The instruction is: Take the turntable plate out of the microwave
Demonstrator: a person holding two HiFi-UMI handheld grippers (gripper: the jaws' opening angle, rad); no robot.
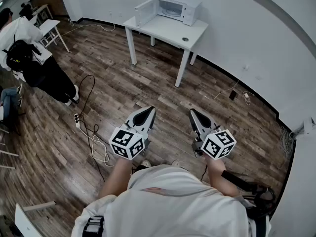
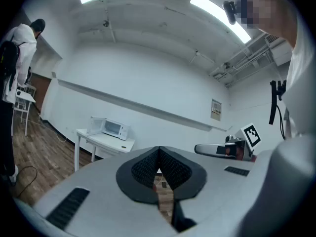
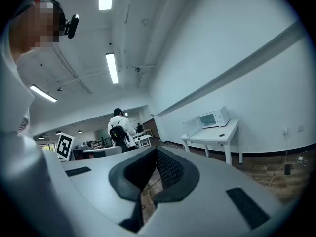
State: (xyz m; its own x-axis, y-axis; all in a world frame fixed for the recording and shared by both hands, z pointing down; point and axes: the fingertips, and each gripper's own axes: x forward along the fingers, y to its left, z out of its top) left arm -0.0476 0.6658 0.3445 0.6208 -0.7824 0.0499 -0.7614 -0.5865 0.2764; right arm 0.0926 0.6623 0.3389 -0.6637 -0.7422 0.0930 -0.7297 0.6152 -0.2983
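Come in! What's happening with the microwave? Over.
Left tool, right tool shut, empty. Microwave across room, door open; plate not seen. Floor cable off left.

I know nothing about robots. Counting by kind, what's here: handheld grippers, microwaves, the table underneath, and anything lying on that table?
Grippers: 2, left gripper and right gripper, both shut
Microwave: 1, door open
White table: 1
Small round thing on the table: 1
Total: 5
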